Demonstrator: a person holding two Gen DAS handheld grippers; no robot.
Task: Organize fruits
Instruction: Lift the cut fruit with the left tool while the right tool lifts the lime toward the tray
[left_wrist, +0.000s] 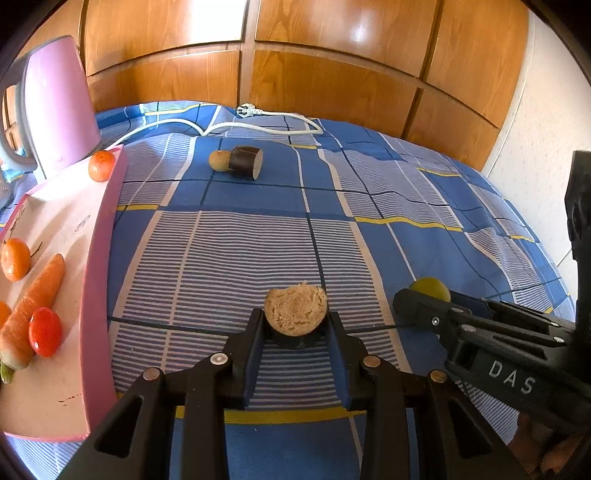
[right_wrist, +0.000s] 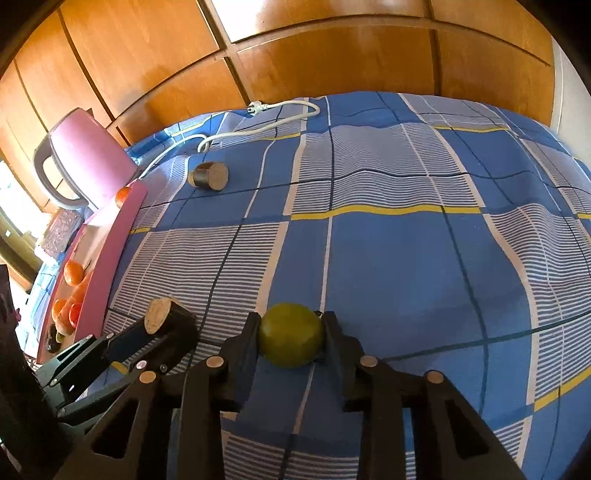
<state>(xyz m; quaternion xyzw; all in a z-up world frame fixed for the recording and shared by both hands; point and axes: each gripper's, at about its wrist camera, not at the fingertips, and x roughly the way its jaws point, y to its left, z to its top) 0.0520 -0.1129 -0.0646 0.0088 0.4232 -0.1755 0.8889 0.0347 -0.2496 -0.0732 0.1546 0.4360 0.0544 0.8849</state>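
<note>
My left gripper (left_wrist: 295, 323) is shut on a chunk of eggplant (left_wrist: 295, 308), dark-skinned, its tan cut face turned toward the camera, just over the blue checked bedspread. My right gripper (right_wrist: 291, 326) is shut on a round green fruit (right_wrist: 291, 341), both pads pressing its sides. In the right wrist view the left gripper (right_wrist: 147, 332) and its eggplant chunk (right_wrist: 160, 314) sit close by on the left. A pink tray (left_wrist: 99, 258) at the left holds an orange (left_wrist: 15, 259), a carrot (left_wrist: 35, 302) and a red tomato (left_wrist: 45, 331). Another orange (left_wrist: 101, 167) rests at its far corner.
A second eggplant chunk (left_wrist: 245, 162) lies far back on the bedspread with a brown kiwi-like fruit (left_wrist: 218, 160) touching it. A pink kettle (left_wrist: 55, 99) stands behind the tray, its white cord and plug (left_wrist: 258, 120) trailing along the wooden wardrobe doors (left_wrist: 332, 55).
</note>
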